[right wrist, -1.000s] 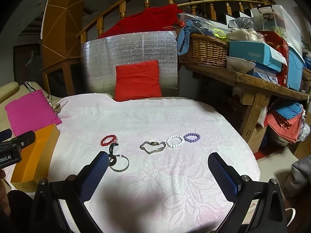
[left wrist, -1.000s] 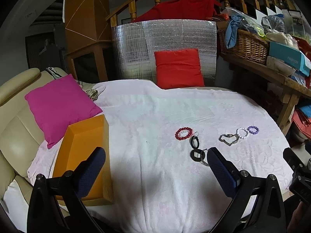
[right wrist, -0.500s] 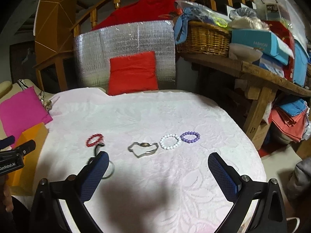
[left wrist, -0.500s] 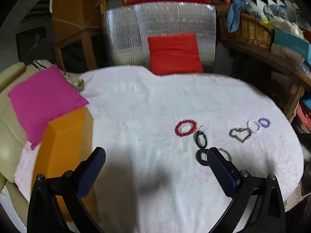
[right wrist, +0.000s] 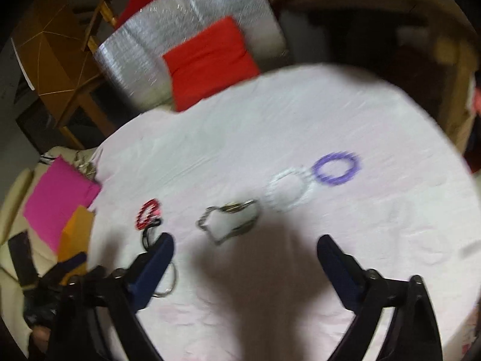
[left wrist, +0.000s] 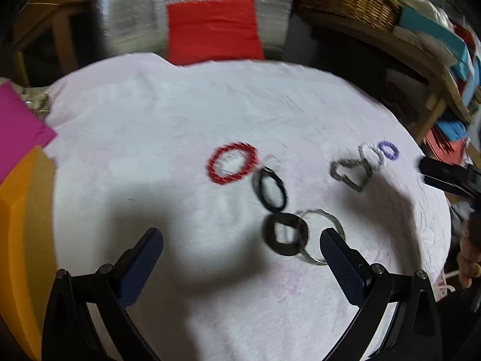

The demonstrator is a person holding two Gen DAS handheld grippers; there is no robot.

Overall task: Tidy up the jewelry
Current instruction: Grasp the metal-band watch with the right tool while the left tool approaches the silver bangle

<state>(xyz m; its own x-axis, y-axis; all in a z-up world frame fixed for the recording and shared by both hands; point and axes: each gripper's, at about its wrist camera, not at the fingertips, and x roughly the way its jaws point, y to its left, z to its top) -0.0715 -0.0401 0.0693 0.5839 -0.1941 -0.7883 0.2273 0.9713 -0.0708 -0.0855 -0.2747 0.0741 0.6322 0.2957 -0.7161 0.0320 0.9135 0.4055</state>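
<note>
At the bottom of the left wrist view the left gripper (left wrist: 240, 251) hangs over the white cloth (left wrist: 156, 138) with its jaws spread wide and nothing between them. Just off its right fingertip (left wrist: 336, 246), in the lower right middle, lie a dark ring (left wrist: 284, 234) and a thin silver bangle (left wrist: 323, 234), overlapping each other. Above them sits a black loop (left wrist: 272, 191), and touching its upper left a red bracelet (left wrist: 233, 164) near frame centre. Further right are a metal heart-shaped piece (left wrist: 350, 173), then a white bracelet (left wrist: 371, 155) and a purple bracelet (left wrist: 389, 150), close together in a row. The orange box (left wrist: 27, 228) stands at the left edge, a pink cushion (left wrist: 21, 126) above it, a red cushion (left wrist: 213, 28) at the top against a silver panel (left wrist: 192, 3). The other tool and a hand (left wrist: 467, 255) show at the right edge.

In the right wrist view the right gripper (right wrist: 245, 254) is at the bottom, jaws apart and just now closing somewhat, with only cloth and shadow between them. The heart piece (right wrist: 231, 219) lies just above the gap, left of centre; the white bracelet (right wrist: 285, 192) and purple one (right wrist: 336, 168) climb toward the upper right. The red bracelet (right wrist: 148, 213) and the black loop (right wrist: 150, 233) are by the left fingertip (right wrist: 159, 252), the bangle (right wrist: 170, 279) partly behind it. Both views are motion-blurred.
</note>
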